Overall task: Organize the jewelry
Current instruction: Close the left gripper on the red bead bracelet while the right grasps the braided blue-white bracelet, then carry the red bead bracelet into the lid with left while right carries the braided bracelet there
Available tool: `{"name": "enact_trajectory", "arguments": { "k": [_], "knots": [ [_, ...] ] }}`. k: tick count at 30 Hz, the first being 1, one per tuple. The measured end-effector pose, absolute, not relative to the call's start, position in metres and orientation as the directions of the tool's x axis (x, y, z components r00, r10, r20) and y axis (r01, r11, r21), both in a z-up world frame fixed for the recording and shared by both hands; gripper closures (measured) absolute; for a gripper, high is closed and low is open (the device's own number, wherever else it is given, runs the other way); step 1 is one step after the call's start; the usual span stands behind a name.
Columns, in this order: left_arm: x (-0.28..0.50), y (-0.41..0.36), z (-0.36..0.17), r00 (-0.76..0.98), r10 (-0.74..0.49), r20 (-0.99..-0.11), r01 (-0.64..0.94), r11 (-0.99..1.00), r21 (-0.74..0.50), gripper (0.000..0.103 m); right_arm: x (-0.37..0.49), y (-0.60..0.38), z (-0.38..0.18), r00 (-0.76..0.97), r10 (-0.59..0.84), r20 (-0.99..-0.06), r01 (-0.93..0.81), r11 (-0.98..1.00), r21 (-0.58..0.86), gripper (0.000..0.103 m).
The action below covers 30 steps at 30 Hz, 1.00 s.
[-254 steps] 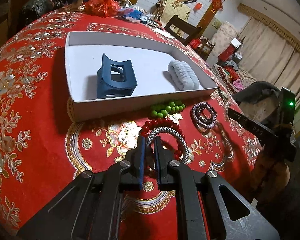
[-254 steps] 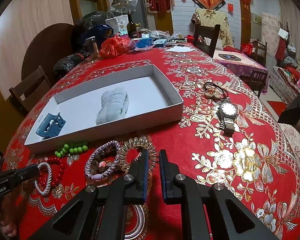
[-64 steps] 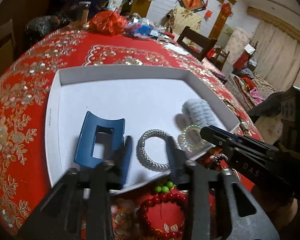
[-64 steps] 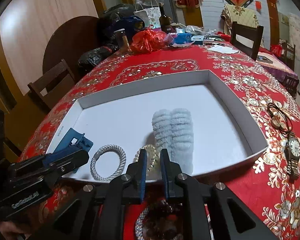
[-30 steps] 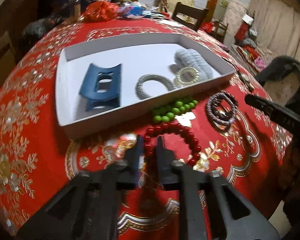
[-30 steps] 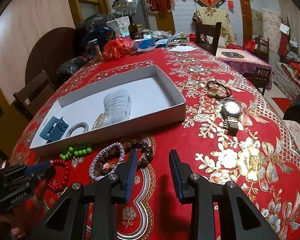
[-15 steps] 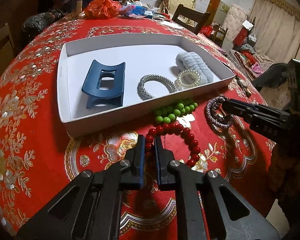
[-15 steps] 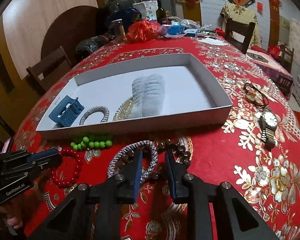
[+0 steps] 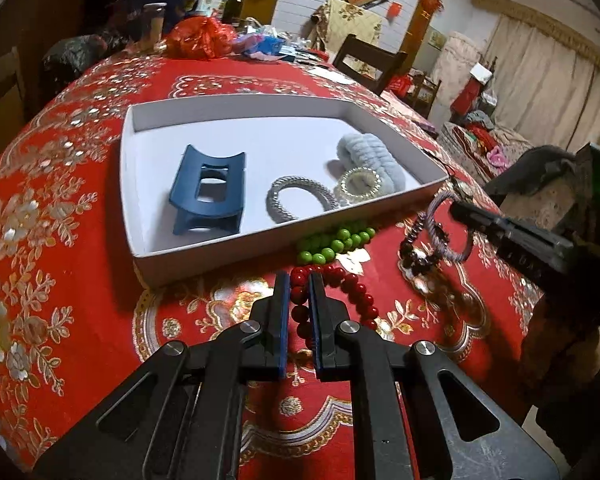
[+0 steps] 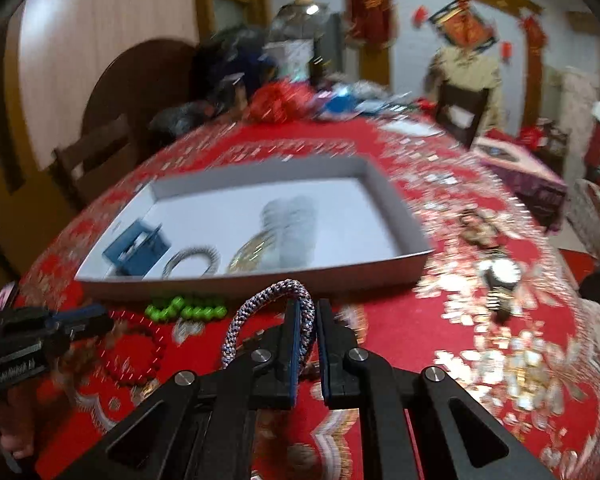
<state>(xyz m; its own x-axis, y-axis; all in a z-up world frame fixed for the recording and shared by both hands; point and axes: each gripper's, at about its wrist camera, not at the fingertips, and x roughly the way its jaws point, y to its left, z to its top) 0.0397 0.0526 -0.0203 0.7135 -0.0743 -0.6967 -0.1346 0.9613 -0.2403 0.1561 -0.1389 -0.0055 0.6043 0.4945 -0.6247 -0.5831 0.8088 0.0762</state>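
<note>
So from my left camera, the white tray (image 9: 148, 236) sat on the red tablecloth (image 9: 60, 208) with the blue hair clip (image 9: 208, 196) furthest left inside it, then the silver bracelet (image 9: 300, 200), then a small clear beaded ring (image 9: 359, 182) leaning on the fluffy grey scrunchie (image 9: 374, 160). Just in front of the tray's near wall were the green beads (image 9: 336, 242), still out on the cloth. My left claw (image 9: 299, 284) was clamped down on the red bead bracelet (image 9: 356, 292), which lay on the cloth with one stretch of beads pinched between the jaws. Further right, my right claw (image 10: 308, 312) had just been closing and was pinched tight on the purple braided bracelet (image 10: 260, 304), which looked lifted off the table, with a dark bead string (image 9: 416, 254) dangling under it. The right view was pretty blurry, but a wristwatch (image 10: 500, 276) was lying off to the right of the tray.
</note>
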Motion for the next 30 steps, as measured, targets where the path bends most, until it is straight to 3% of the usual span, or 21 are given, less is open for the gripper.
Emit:
{"name": "enact_trajectory", "arguments": {
  "k": [5,30],
  "knots": [
    [0.044,0.052,-0.023,0.693,-0.045,-0.720,-0.156,0.965,-0.210,0.095,0.164,-0.155,-0.002,0.651,0.440,-0.618,-0.483,0.869,0.110,0.096],
    [0.043,0.055,-0.026,0.689,-0.039,-0.723,-0.171,0.961,-0.215,0.095,0.158,-0.144,-0.006,0.670,0.375,-0.641,-0.474,0.880,0.020,0.096]
  ]
}}
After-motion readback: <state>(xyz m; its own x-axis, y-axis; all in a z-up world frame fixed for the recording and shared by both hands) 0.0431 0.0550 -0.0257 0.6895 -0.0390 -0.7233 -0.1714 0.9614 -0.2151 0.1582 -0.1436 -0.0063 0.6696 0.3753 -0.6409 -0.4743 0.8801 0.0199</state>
